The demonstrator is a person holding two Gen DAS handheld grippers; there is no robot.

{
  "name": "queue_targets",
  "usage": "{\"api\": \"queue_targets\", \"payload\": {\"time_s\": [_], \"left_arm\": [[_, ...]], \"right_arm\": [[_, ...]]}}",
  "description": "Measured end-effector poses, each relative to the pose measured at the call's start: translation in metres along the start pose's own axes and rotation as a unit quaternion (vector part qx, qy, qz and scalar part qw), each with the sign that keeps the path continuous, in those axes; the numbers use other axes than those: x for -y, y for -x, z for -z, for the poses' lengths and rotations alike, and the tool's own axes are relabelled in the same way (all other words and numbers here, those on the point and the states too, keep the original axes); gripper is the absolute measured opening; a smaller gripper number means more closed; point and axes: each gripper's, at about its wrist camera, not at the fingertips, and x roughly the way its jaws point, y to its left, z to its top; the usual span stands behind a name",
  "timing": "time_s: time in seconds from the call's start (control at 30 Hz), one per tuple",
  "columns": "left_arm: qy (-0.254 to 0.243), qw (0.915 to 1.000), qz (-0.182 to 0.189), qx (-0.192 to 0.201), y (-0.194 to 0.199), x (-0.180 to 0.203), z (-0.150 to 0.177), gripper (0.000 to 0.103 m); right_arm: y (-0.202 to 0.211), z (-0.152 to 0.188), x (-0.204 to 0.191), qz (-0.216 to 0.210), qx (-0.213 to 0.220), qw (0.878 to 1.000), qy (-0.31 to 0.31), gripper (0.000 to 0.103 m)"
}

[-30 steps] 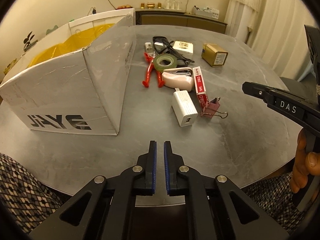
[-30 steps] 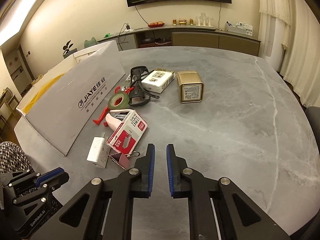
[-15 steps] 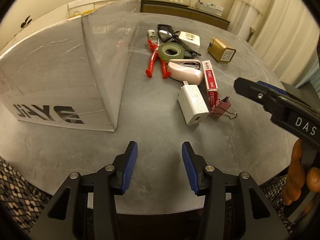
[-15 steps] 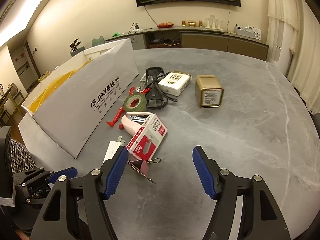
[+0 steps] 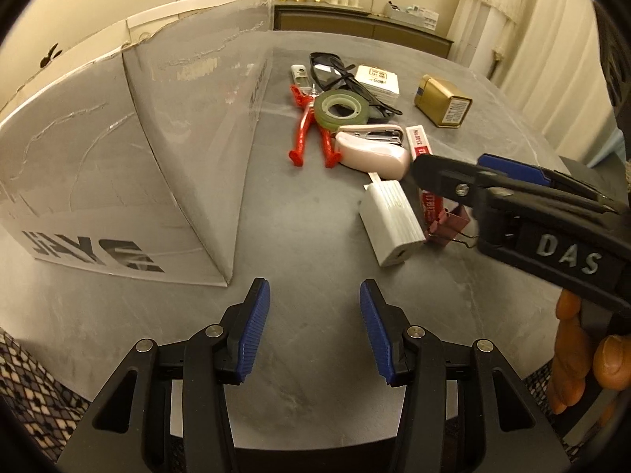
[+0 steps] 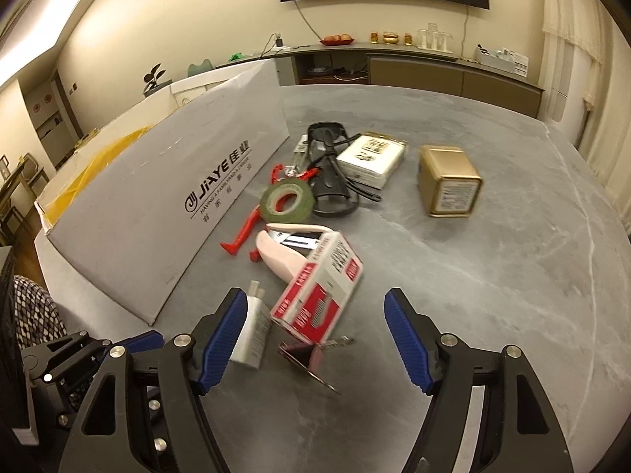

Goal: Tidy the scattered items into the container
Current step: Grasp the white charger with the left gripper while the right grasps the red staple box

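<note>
Two grippers hung over a grey marbled worktop. The left gripper had its blue-padded jaws standing well apart over bare stone, with nothing between them. The right gripper had its jaws wide and opening further; they pinched nothing, though a pink binder clip and the near end of a red-and-white staple box showed in the gap between the pads in the right wrist view. A white charger plug lay just beside the left-hand pad, touching the box's side.

In the left wrist view the right gripper reached in from the right edge, held by a hand whose fingers wrapped the handle, and it covered part of the staple box and the binder clip. The charger plug sat just left of it.

Behind these lay a pink stapler against the box, then a roll of green tape resting on red-handled pliers, black safety glasses, a white card box touching the glasses, and a gold tin standing apart on the right.

A large white cardboard container, printed JIAYE, with yellow lining visible inside, stood at the left side of the worktop, near the pliers; none of the scattered things was in it as far as could be seen.
</note>
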Motion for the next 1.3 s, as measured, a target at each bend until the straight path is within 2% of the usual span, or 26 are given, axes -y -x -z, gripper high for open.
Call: {"api": "queue_targets", "payload": {"time_s": [0.13, 0.17, 0.2, 0.3, 0.37, 0.53, 0.57, 0.63, 0.67, 0.7, 0.8, 0.87, 0.93, 1.0, 1.1, 1.23, 1.27, 1.3], "left_arm": [[0.001, 1.0000, 0.002, 0.000, -0.001, 0.000, -0.005, 0.051], [-0.001, 1.0000, 0.003, 0.000, 0.000, 0.001, -0.006, 0.050], [-0.004, 1.0000, 0.004, 0.001, 0.000, 0.003, -0.008, 0.051], [-0.016, 0.9997, 0.016, 0.006, 0.002, 0.013, -0.014, 0.051], [-0.026, 0.9994, 0.021, 0.007, 0.000, 0.021, -0.019, 0.051], [-0.033, 0.9990, 0.029, 0.003, -0.007, 0.034, -0.030, 0.051], [-0.028, 0.9991, 0.031, 0.002, -0.007, 0.034, -0.031, 0.051], [-0.016, 0.9992, 0.035, 0.006, -0.005, 0.031, -0.033, 0.051], [-0.009, 0.9991, 0.041, 0.008, -0.002, 0.028, -0.034, 0.051], [-0.002, 0.9989, 0.046, 0.011, -0.001, 0.026, -0.035, 0.052], [0.009, 0.9977, 0.066, 0.014, -0.001, 0.026, -0.044, 0.055], [0.004, 0.9978, 0.065, 0.013, -0.007, 0.032, -0.051, 0.055], [0.004, 0.9983, 0.059, 0.002, -0.020, 0.033, -0.055, 0.055], [0.012, 0.9980, 0.061, -0.007, -0.027, 0.027, -0.054, 0.055], [0.016, 0.9985, 0.051, -0.011, -0.032, 0.018, -0.051, 0.054], [0.015, 0.9985, 0.052, -0.013, -0.033, 0.015, -0.050, 0.055], [0.011, 0.9985, 0.052, -0.012, -0.034, 0.017, -0.051, 0.055], [0.006, 0.9985, 0.052, -0.012, -0.036, 0.019, -0.052, 0.055]], "right_arm": [[-0.014, -0.005, -0.002, 0.001, -0.017, 1.000, 0.005, 0.072], [-0.017, -0.007, 0.003, -0.001, -0.022, 1.000, -0.004, 0.065], [-0.018, -0.008, 0.009, -0.004, -0.026, 1.000, -0.015, 0.054], [-0.017, -0.009, 0.036, -0.007, -0.034, 0.998, -0.060, 0.040], [-0.016, -0.007, 0.054, -0.006, -0.037, 0.995, -0.089, 0.035], [-0.012, -0.002, 0.086, -0.017, -0.036, 0.989, -0.142, 0.036], [-0.011, -0.002, 0.088, -0.018, -0.034, 0.989, -0.145, 0.039], [-0.010, -0.003, 0.085, -0.017, -0.027, 0.990, -0.139, 0.056], [-0.009, -0.005, 0.082, -0.014, -0.022, 0.991, -0.133, 0.068], [-0.010, -0.007, 0.077, -0.013, -0.020, 0.992, -0.123, 0.073], [-0.015, -0.011, 0.065, -0.005, -0.018, 0.996, -0.085, 0.074], [-0.023, -0.012, 0.056, 0.024, -0.026, 0.998, -0.050, 0.073], [-0.030, -0.012, 0.058, 0.045, -0.041, 0.997, -0.048, 0.068], [-0.032, -0.012, 0.065, 0.024, -0.052, 0.996, -0.067, 0.055], [-0.027, -0.012, 0.070, 0.021, -0.056, 0.995, -0.078, 0.046], [-0.026, -0.012, 0.069, 0.022, -0.055, 0.995, -0.076, 0.047], [-0.026, -0.013, 0.067, 0.026, -0.055, 0.996, -0.071, 0.052], [-0.027, -0.013, 0.063, 0.030, -0.057, 0.996, -0.062, 0.065]]}}
